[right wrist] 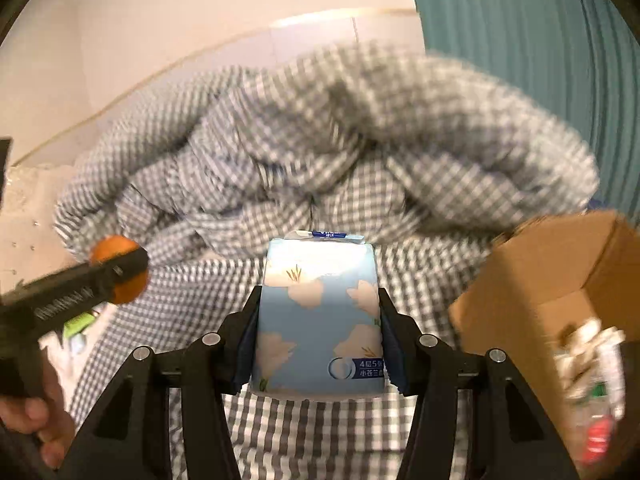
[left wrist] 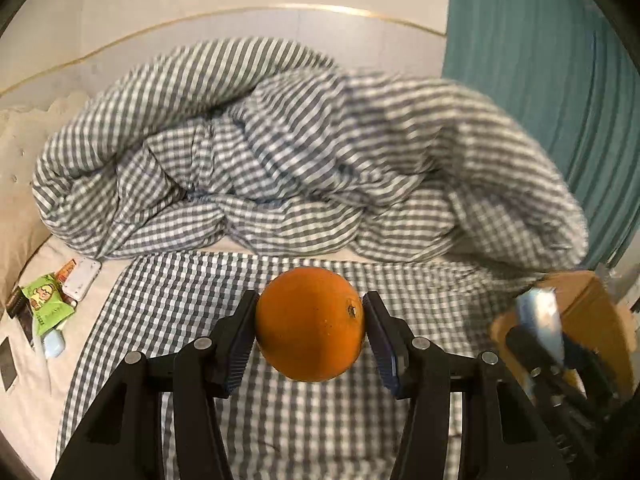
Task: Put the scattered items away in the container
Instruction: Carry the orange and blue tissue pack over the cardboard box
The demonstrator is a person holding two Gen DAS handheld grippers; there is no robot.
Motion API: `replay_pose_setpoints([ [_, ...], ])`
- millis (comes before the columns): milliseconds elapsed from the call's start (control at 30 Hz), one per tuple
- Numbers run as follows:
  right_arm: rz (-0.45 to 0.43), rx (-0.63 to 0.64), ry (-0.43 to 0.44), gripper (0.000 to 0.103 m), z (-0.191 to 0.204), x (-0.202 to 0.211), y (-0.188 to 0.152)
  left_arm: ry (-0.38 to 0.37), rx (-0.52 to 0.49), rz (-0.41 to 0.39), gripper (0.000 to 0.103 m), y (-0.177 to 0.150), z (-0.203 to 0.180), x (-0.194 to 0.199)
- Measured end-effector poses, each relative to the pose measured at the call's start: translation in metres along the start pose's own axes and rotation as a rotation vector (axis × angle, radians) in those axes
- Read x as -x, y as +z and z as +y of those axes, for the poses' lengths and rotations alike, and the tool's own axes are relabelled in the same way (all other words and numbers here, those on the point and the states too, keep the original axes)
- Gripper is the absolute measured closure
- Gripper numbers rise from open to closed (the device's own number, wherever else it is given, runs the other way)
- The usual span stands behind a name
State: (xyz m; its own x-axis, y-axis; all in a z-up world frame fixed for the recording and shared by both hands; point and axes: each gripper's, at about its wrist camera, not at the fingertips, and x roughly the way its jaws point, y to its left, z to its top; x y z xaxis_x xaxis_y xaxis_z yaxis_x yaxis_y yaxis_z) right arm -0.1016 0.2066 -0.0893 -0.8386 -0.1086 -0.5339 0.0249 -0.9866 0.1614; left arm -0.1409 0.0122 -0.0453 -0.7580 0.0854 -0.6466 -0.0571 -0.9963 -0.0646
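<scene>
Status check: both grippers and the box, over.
Left gripper shut on orange. Right gripper shut on tissue pack. Cardboard box right, open, path clear.

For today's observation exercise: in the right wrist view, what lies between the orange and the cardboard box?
The blue tissue pack, clamped in the right gripper, sits between the orange and the cardboard box, above checked bedding. The right wrist view shows it.

Warm, dim indoor light; fisheye bending at dark corners; motion blur across quilt (right wrist: pixel 340 128) and cardboard box (right wrist: pixel 540 272).
</scene>
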Motion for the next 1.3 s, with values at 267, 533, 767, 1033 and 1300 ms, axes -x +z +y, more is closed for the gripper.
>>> replay_pose_setpoints([
  [267,-0.124,-0.003,-0.067,0.051,-0.049,0.110,0.023,-0.063,-0.057,-0.080,0.049,-0.001,-0.062,0.072],
  [533,-0.178,-0.039,-0.181,0.051,-0.119,0.173,0.030,-0.154,-0.081,-0.124,0.049,-0.006,-0.129,0.118],
  [767,-0.150,-0.071,-0.233,0.051,-0.166,0.192,0.021,-0.210,-0.131,-0.129,0.049,-0.014,-0.181,0.131],
  [1033,-0.076,-0.085,-0.232,0.051,-0.194,0.173,0.009,-0.223,-0.171,-0.113,0.049,-0.025,-0.219,0.121],
  [1300,-0.019,-0.116,-0.246,0.046,-0.225,0.132,0.003,-0.207,-0.189,-0.079,0.049,-0.026,-0.240,0.090],
])
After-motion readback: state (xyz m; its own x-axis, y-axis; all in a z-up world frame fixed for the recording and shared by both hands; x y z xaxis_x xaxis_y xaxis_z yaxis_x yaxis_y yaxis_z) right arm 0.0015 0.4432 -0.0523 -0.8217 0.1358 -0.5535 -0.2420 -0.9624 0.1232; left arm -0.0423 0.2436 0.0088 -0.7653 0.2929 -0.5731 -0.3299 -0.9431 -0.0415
